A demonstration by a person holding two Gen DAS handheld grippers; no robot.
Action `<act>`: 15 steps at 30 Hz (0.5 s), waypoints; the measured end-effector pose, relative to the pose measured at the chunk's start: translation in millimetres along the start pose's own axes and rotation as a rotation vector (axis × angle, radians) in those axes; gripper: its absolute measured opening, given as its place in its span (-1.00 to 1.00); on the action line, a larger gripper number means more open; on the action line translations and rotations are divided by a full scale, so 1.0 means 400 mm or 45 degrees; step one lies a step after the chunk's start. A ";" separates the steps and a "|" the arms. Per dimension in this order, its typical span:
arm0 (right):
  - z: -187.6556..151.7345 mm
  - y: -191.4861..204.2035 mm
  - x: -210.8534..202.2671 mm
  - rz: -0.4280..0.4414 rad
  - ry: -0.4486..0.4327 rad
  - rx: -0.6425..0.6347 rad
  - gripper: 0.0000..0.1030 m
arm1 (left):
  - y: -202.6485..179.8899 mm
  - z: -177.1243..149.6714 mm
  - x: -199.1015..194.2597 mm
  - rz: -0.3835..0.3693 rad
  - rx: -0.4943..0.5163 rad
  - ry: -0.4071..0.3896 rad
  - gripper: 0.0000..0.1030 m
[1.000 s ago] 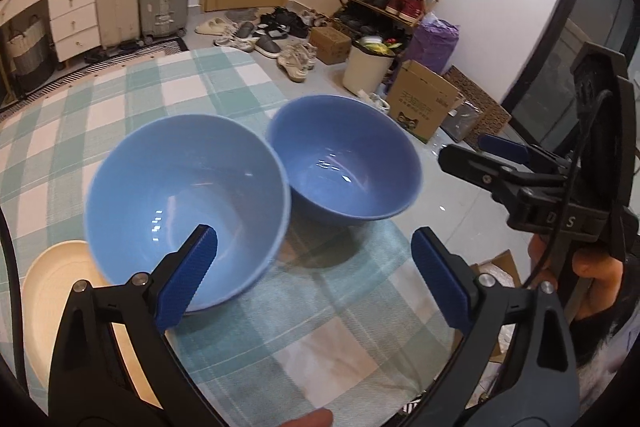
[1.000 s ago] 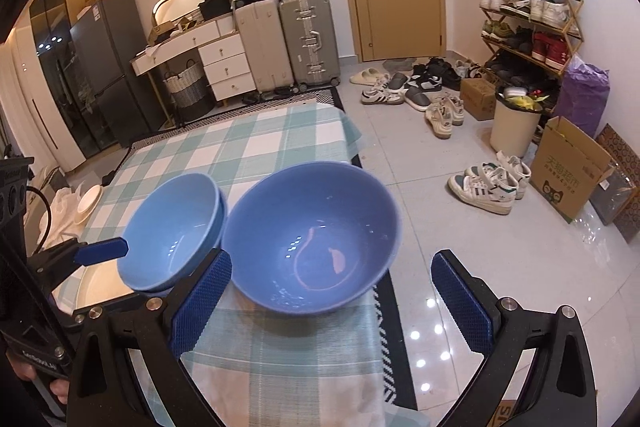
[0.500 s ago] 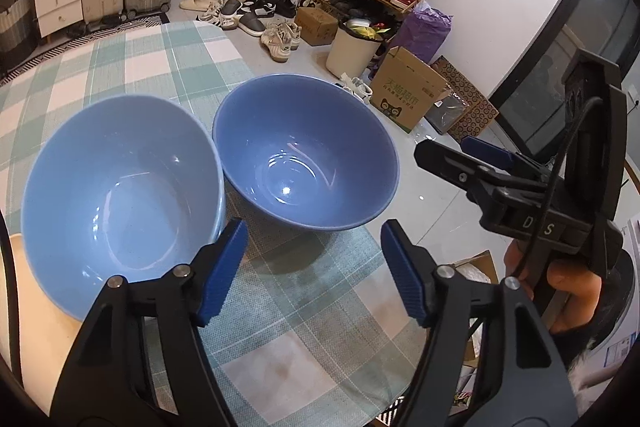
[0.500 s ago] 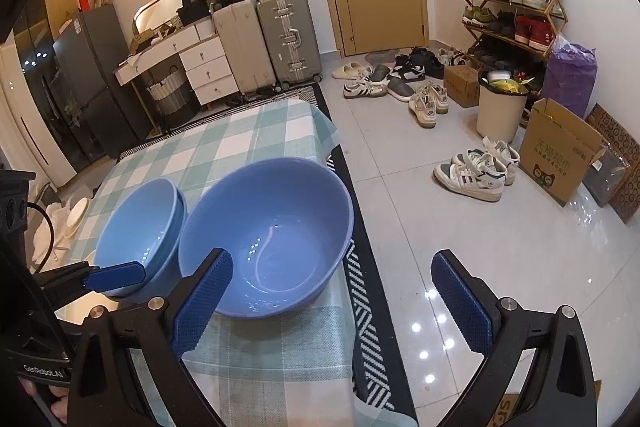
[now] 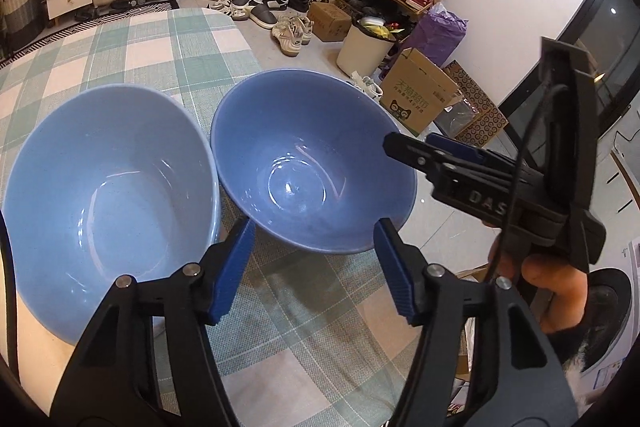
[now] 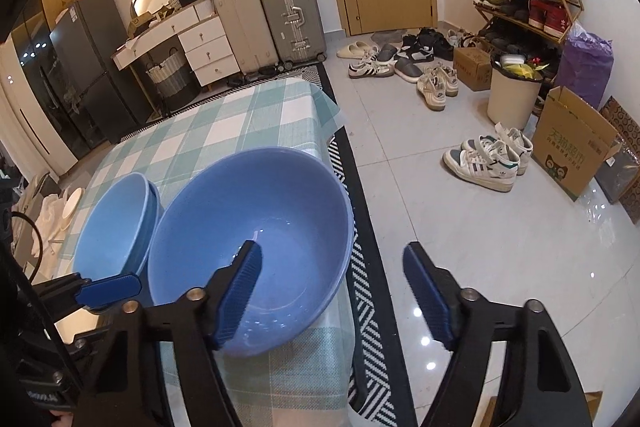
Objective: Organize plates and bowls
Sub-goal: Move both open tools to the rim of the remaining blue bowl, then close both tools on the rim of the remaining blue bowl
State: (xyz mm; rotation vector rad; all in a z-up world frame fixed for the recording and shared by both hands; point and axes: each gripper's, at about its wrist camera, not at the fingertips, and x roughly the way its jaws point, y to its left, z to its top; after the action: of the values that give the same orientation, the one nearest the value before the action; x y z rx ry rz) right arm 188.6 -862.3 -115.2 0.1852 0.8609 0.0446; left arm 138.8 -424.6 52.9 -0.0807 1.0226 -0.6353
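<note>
Two blue bowls stand side by side on the checked tablecloth (image 5: pixel 304 347). The darker bowl (image 5: pixel 308 163) is at the centre, the paler bowl (image 5: pixel 108 195) at the left. My left gripper (image 5: pixel 314 267) is at the darker bowl's near wall; its jaws are closing and stand apart on either side of it. In the right wrist view the darker bowl (image 6: pixel 256 227) fills the middle. My right gripper (image 6: pixel 332 291) straddles its right rim, one finger (image 6: pixel 240 279) inside, the other outside; its jaws are closing without pressing the rim. The paler bowl (image 6: pixel 116 227) looks stacked in another.
A cream plate (image 5: pixel 24 307) lies under the paler bowl. The darker bowl sits close to the table's right edge (image 6: pixel 344 307), above a striped rug (image 6: pixel 372 327). Shoes, a bin (image 6: pixel 512 95), a cardboard box (image 6: pixel 572 143) and suitcases stand on the floor beyond.
Both grippers have come down and closer to the darker bowl. Both pairs of jaws have narrowed. The right gripper's left finger now reaches inside the bowl.
</note>
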 end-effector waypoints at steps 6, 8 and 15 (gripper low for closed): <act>0.025 -0.013 0.054 -0.003 0.023 0.006 0.08 | 0.008 0.012 0.013 -0.005 -0.010 -0.002 0.10; 0.032 -0.015 0.066 -0.018 0.020 0.013 -0.05 | 0.013 0.017 0.017 -0.004 -0.014 -0.002 0.06; 0.045 -0.013 0.093 -0.022 0.036 0.008 -0.54 | 0.007 0.023 0.020 -0.003 0.016 -0.002 -0.28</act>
State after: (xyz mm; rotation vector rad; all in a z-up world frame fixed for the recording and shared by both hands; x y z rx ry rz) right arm 226.4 -865.8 -132.7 0.1829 0.8906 0.0283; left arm 150.4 -428.6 50.7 -0.0713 1.0167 -0.6434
